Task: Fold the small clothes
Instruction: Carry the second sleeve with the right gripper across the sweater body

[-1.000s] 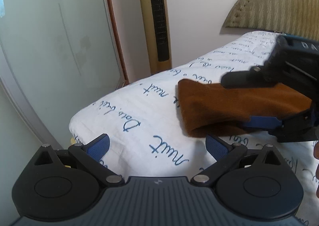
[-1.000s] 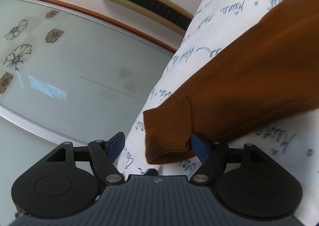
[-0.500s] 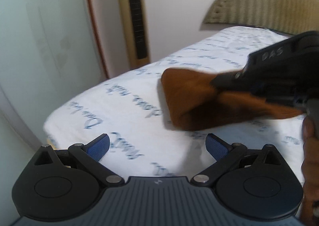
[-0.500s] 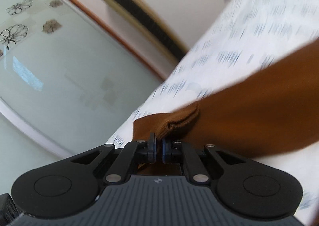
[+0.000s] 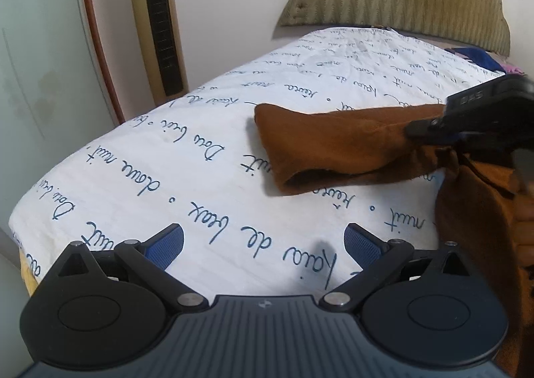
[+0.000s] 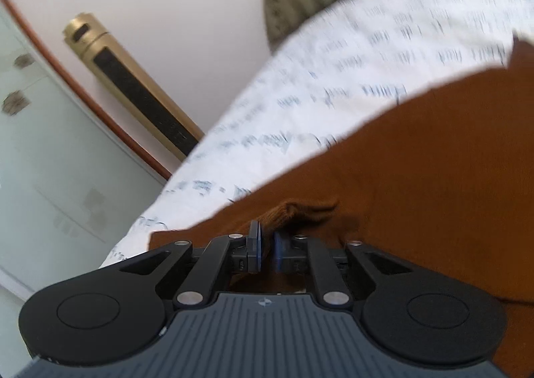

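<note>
Since a second ago your right gripper (image 6: 265, 251) has gone from spread around the ribbed cuff (image 6: 293, 212) to pinching it, and it has lifted that sleeve end off the bed (image 5: 200, 151). Your left gripper (image 5: 263, 244) hangs spread wide and holds nothing, low over the near edge of the sheet.

You have the brown knit top (image 5: 333, 147) lying on the right side of the bed, with one sleeve stretched toward the left and a hanging part draped down at the far right of the left wrist view. Expect it to be light, soft and floppy: it will sag and bunch wherever you do not support it, and the knit should grip the pads well enough. Take hold at hems, cuffs or seams, where the cloth is doubled, rather than mid-panel.

Around you, the headboard (image 5: 400, 0) stands at the far end, the gold tower fan (image 5: 157, 20) against the wall on the left, beside a glass panel (image 5: 40, 60). Some blue and pink cloth (image 5: 480, 59) lies at the far right. None of it is near the sleeve; only your own right gripper crosses the garment.
</note>
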A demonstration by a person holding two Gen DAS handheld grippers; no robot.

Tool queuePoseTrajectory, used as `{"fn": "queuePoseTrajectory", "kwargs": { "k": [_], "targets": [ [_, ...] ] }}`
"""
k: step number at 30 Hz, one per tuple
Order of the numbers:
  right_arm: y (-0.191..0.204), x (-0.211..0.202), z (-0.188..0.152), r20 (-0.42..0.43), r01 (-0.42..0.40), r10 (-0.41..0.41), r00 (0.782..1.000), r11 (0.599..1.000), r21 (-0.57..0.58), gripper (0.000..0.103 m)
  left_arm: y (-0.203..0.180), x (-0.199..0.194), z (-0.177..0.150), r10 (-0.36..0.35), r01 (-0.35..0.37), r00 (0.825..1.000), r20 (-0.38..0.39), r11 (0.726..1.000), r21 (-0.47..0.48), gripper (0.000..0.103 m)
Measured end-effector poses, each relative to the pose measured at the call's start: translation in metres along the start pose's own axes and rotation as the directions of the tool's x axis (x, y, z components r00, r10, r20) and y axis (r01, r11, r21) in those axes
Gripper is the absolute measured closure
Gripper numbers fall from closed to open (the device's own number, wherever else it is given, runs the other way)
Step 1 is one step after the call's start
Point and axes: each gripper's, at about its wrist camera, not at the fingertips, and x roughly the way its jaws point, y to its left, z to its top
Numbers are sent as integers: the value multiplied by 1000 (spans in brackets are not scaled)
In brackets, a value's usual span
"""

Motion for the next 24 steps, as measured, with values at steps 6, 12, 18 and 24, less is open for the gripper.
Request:
{"fn": "queuePoseTrajectory", "kwargs": {
  "k": [6,12,18,24],
  "targets": [
    [-29,23,-10,-7,-96,99,995,975,200,59,-1,4,6,-6,6,1000,1,1000,-1,0],
    [-18,19,-2,0,-73,74,997,983,170,91,-30,17,20,-23,22,1000,20,997,77,0],
    [-7,-23,21,91,-75,68,994,994,75,91,-58,29,32,-35,33,999,19,993,117,0],
    [-1,-53,36,118,-89,84,989,995,39,91,-83,43,50,-48,47,999,9,993,106,0]
  ]
}}
